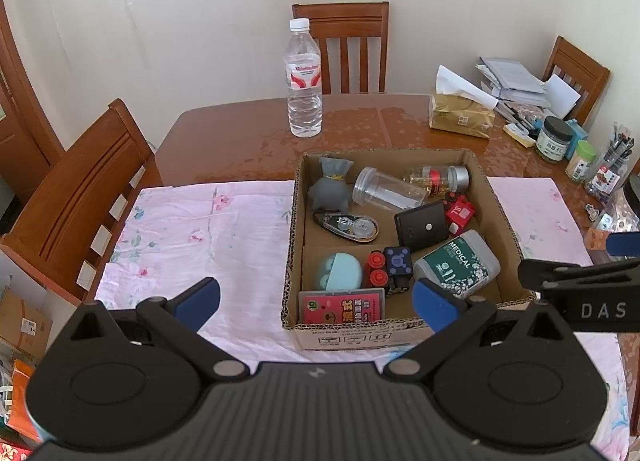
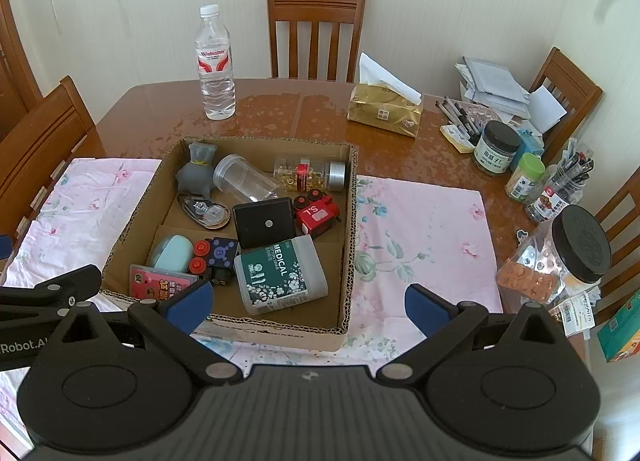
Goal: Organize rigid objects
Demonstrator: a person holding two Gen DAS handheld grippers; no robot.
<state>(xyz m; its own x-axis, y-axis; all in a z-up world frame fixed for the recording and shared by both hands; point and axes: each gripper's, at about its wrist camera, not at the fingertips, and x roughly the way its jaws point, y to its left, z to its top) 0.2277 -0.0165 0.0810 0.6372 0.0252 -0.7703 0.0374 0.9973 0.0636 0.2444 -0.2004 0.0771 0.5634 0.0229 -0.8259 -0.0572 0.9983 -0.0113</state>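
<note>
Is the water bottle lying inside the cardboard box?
No, the water bottle stands upright on the bare table behind the cardboard box, outside it.

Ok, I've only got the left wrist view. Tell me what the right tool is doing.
Observer: The right tool is open and empty, hovering over the near edge of the box.
Operator: Describe what sits right of the cloth; my frame cuts it off.
Observer: A big clear jar with a black lid lies tilted there, with orange pieces inside.
Operator: Report anything past that jar.
Observer: A green carton shows below the jar, apparently beyond the tabletop's edge.
</note>
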